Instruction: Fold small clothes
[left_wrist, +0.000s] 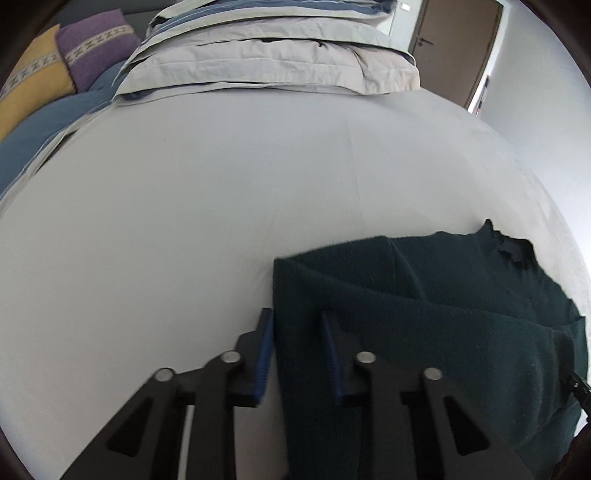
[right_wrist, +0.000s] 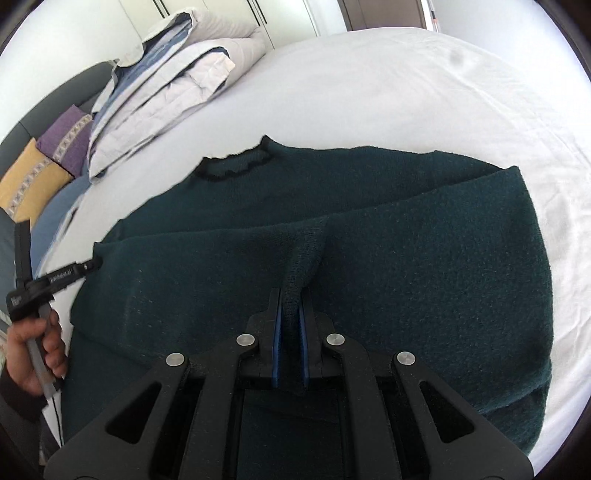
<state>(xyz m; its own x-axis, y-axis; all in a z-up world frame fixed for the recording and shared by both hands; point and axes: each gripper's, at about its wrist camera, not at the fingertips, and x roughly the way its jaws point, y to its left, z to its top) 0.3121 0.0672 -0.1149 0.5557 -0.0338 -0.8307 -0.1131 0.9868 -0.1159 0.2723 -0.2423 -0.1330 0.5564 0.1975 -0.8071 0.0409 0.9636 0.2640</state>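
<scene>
On white bed (right_wrist: 424, 74): dark green sweater (right_wrist: 406, 258) lying partly folded. Right gripper (right_wrist: 291, 314) clamped on pinched ridge of knit. Left gripper (left_wrist: 297, 332) spread apart, straddling sweater's edge.

The sweater (right_wrist: 369, 240) is dark teal with a black-trimmed collar (right_wrist: 236, 168), the bed sheet (left_wrist: 184, 203) white, the folded duvet (left_wrist: 273, 62) pale grey with blue stripes, the cushions purple (left_wrist: 96, 48) and mustard yellow (left_wrist: 29, 88) with patterned bands, and the gripper pads (right_wrist: 276, 339) blue.
</scene>
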